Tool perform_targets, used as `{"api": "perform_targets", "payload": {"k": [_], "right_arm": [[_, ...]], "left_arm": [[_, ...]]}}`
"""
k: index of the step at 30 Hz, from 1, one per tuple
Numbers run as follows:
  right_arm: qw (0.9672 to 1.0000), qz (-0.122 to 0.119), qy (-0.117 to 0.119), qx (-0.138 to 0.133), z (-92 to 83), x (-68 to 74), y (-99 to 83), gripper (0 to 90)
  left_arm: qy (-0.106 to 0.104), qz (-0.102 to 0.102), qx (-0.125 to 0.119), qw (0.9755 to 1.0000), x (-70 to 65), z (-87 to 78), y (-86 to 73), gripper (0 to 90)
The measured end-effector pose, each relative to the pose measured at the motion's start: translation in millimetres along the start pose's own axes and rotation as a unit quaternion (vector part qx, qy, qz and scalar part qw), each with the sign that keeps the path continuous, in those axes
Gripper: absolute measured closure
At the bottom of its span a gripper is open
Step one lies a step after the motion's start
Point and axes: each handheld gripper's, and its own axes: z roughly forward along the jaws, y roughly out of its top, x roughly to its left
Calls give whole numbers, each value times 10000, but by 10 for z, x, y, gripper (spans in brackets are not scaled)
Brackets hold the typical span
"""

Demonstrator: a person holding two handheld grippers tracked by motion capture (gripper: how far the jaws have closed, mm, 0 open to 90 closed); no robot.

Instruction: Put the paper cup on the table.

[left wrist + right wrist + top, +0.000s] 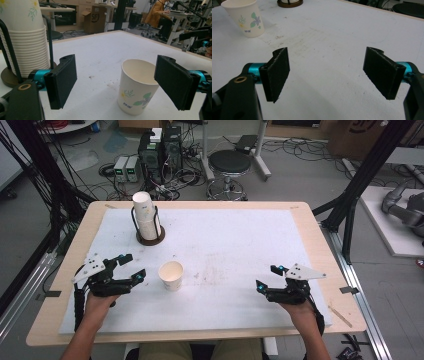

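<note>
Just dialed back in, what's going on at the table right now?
A person holds a hand-held gripper in each hand over the white table. The left hand-held gripper is open beside a single paper cup standing upright, not touching it. A stack of cups sits in its holder at the back left. The right hand-held gripper is open too, off to the right with nothing between its jaws.

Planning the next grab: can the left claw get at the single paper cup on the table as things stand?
Probably yes. The left claw is open and beside the paper cup, which stands upright and alone on the white mat, apart from the cup stack; nothing lies between.
</note>
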Motion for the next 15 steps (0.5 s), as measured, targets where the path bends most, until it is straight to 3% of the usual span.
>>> {"api": "perform_targets", "payload": {"k": [15], "right_arm": [[9999,-119,5,23,61,49,51,218]], "left_arm": [[145,70,-44,9999,12,-120,-5,198]]}}
